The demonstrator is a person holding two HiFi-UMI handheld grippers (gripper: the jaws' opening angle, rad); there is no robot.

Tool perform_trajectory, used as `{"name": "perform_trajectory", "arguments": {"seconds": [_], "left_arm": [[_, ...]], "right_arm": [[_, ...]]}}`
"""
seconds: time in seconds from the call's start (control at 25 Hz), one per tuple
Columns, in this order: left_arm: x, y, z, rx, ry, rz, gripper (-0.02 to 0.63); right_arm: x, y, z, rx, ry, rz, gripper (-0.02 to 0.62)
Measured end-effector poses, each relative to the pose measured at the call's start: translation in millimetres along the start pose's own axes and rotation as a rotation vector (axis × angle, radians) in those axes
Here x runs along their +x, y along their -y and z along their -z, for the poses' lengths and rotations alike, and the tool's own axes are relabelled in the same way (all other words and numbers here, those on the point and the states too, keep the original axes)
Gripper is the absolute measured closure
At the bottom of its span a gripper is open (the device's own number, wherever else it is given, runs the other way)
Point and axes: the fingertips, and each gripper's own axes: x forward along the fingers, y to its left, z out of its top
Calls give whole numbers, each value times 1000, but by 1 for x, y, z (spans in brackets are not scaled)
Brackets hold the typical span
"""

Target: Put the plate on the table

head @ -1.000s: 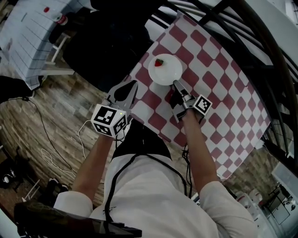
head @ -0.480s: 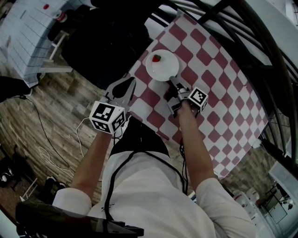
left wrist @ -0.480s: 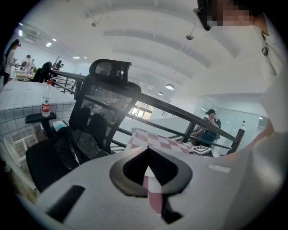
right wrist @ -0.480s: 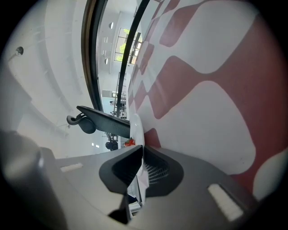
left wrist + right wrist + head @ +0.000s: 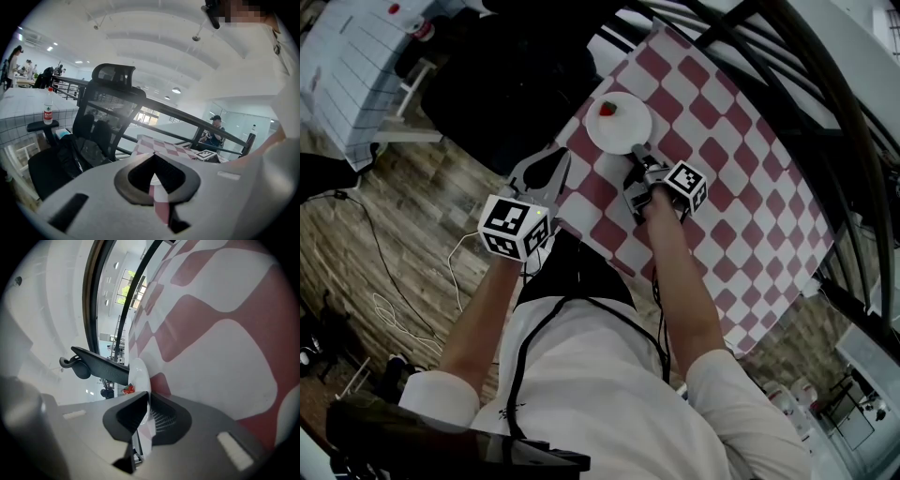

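Note:
A white plate [image 5: 619, 122] with a strawberry [image 5: 607, 109] on it lies on the red-and-white checked tablecloth [image 5: 741, 169], near the table's corner. My right gripper [image 5: 639, 150] has the plate's near rim between its jaws. In the right gripper view the rim [image 5: 139, 376] runs edge-on between the two pads, close against both. Those jaws have just been opening a little, and the rim is still between them. The strawberry [image 5: 128, 390] shows beyond. My left gripper [image 5: 565, 157] hovers off the table's edge, shut and empty [image 5: 152, 157].
A black office chair [image 5: 506, 84] stands just beyond the table's corner, also in the left gripper view as the chair [image 5: 108, 122]. A dark curved railing [image 5: 825, 84] runs along the table's far side. A bottle [image 5: 48, 112] stands on a tiled counter. Wood floor with cables lies to the left.
The right gripper and the plate have moved away from me and down onto the cloth, toward the table's corner. The left gripper has stayed put.

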Motion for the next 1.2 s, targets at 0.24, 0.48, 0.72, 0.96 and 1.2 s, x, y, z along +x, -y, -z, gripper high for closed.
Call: {"name": "perform_trajectory", "arguments": {"seconds": [0.24, 0.48, 0.72, 0.96, 1.2], "left_arm": [[-6, 5, -4, -1, 8, -1, 601], [-17, 16, -11, 11, 16, -3, 601], [-24, 31, -24, 38, 36, 9, 601], [-36, 47, -36, 50, 54, 16, 601], [-45, 64, -47, 75, 62, 49, 601]], "right_arm": [[-1, -9, 4, -62, -30, -7, 485], [-22, -11, 15, -108, -57, 7, 419], [-58, -22, 15, -147, -33, -27, 510], [-98, -53, 23, -216, -48, -141, 589], [-136, -104, 38, -277, -26, -316, 589]]}}
